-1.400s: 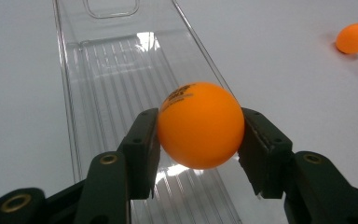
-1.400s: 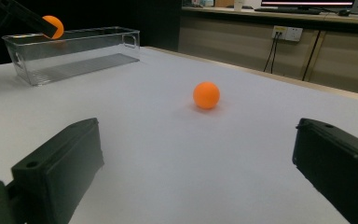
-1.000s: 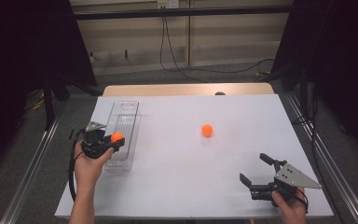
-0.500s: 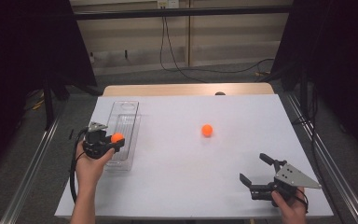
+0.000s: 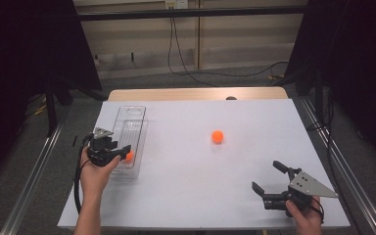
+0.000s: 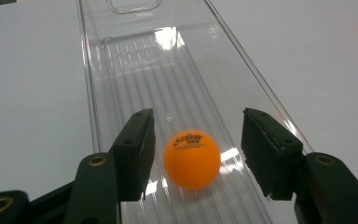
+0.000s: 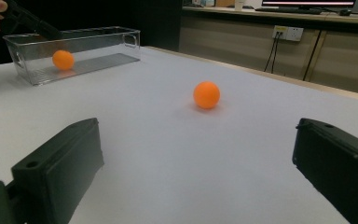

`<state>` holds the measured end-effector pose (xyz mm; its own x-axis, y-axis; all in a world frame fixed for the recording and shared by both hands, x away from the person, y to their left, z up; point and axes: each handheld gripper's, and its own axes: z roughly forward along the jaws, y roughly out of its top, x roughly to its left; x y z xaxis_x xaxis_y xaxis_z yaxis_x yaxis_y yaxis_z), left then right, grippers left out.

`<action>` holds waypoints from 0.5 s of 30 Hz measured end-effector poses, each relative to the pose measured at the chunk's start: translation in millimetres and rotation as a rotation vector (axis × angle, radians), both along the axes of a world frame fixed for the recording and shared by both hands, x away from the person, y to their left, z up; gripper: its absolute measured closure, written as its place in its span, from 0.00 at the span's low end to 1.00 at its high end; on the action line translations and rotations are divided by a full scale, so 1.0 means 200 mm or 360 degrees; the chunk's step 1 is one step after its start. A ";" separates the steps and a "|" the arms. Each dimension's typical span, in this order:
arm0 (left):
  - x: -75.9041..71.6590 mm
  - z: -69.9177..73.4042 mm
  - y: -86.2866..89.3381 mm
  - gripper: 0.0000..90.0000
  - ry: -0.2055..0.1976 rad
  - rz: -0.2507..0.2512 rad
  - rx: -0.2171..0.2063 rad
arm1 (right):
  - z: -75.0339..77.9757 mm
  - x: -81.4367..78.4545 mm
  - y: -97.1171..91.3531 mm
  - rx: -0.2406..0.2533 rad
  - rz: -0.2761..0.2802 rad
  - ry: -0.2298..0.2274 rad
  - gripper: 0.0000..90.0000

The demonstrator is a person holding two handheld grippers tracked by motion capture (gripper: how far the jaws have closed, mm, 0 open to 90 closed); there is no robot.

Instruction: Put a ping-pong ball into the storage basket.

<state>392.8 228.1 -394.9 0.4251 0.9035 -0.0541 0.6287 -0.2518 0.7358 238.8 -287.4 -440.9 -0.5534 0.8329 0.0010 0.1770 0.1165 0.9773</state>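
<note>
Orange ping-pong ball (image 6: 191, 159) lies on the ribbed floor of the clear plastic bin (image 6: 121, 84) at the desk's (image 5: 186, 196) left side; the left gripper's (image 5: 120, 155) fingers have just been opening and stand clear of it, so release looks done. Next: the wide-open right gripper (image 5: 269, 183) should reach forward for the second ball (image 5: 217, 136) mid-desk

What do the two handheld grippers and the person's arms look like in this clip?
Both are black two-jaw tools. The left gripper has blocky jaws with brass-coloured pivot rivets, a small grey plate on top and a black cable looping beside the forearm. The right gripper carries a grey three-cornered plate with small dark holes. Both forearms are bare, with no sleeves visible.
</note>
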 end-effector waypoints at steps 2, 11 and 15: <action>0.00 0.00 0.00 0.48 0.0002 0.0003 -0.0003 | 0.00 0.00 0.00 0.0004 -0.0002 0.0003 0.01; -0.02 0.03 -0.02 0.37 0.0020 -0.0019 -0.0061 | 0.00 0.00 0.00 0.0005 -0.0005 0.0005 0.01; -0.03 0.03 -0.03 0.33 0.0024 -0.0039 -0.0054 | 0.00 -0.01 0.00 0.0001 -0.0006 0.0000 0.01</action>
